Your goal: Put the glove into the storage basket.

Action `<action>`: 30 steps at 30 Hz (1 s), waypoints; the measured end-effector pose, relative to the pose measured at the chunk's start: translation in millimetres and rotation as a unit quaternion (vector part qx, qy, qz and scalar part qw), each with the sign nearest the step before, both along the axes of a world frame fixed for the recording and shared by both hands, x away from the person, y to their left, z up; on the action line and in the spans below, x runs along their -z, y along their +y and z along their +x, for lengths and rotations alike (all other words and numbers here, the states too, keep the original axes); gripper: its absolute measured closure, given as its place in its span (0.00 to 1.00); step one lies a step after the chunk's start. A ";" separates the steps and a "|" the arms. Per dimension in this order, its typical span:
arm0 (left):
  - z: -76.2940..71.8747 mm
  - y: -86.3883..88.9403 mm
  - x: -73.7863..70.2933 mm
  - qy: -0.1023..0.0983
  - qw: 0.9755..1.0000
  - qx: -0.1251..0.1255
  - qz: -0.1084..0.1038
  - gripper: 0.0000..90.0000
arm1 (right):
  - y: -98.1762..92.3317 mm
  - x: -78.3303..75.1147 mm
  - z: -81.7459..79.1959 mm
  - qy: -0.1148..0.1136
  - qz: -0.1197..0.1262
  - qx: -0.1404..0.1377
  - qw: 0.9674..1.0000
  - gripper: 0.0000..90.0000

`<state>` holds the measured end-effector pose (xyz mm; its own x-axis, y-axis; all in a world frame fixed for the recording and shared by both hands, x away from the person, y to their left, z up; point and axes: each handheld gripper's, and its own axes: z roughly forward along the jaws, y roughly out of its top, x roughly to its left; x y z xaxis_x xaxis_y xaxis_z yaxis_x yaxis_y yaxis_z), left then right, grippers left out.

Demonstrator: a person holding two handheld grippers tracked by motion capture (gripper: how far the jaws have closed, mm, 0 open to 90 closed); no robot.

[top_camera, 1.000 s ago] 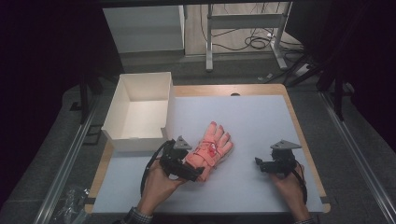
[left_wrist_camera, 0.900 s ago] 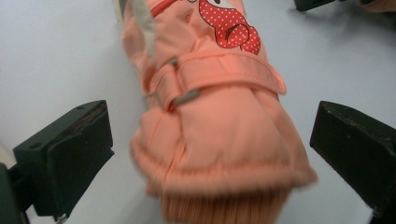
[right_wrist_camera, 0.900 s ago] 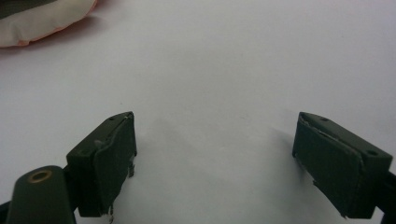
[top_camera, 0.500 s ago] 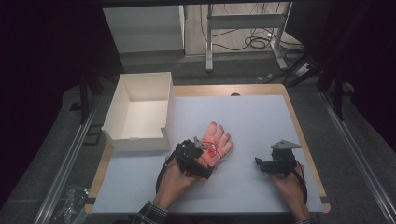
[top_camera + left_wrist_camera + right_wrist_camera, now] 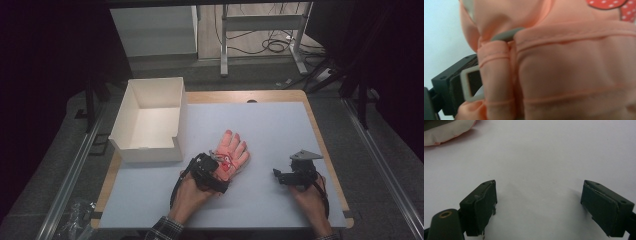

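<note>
A peach-pink glove with red dotted patches lies flat near the middle of the table, fingers pointing away. My left gripper is at its cuff. In the left gripper view the cuff is pressed right up to the camera. One black jaw with its grey pad stands wide at the left, and the fabric hides the other jaw. My right gripper rests on the table to the right, apart from the glove. It stands open with bare table between its jaws.
A white open box stands at the table's left, just beyond the left hand. The pale table top has a wooden rim. Table legs and cables lie on the floor behind it.
My left gripper has moved forward and to the right, up against the glove's cuff. The glove and the right gripper have stayed put.
</note>
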<state>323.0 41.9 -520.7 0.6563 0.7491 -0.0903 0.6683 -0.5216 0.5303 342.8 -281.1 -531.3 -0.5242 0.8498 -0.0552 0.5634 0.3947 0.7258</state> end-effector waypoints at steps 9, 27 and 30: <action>-5.1 -10.2 4.7 0.010 0.999 0.002 0.034 0.06 | 0.0 0.1 0.0 0.000 0.000 0.000 1.000 0.15; -10.0 -2.8 -6.2 -0.009 0.999 0.043 0.021 0.42 | 0.0 0.0 0.0 0.000 0.000 0.000 1.000 0.15; -7.2 1.5 -8.1 -0.002 0.999 0.047 0.009 0.43 | -0.1 0.0 0.0 0.000 -0.001 -0.001 1.000 0.15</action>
<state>315.8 43.4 -512.5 0.7239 0.6859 -0.0739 0.6138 -0.5916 0.5227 342.8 -281.3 -531.3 -0.5255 0.8489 -0.0569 0.5625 0.3969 0.7253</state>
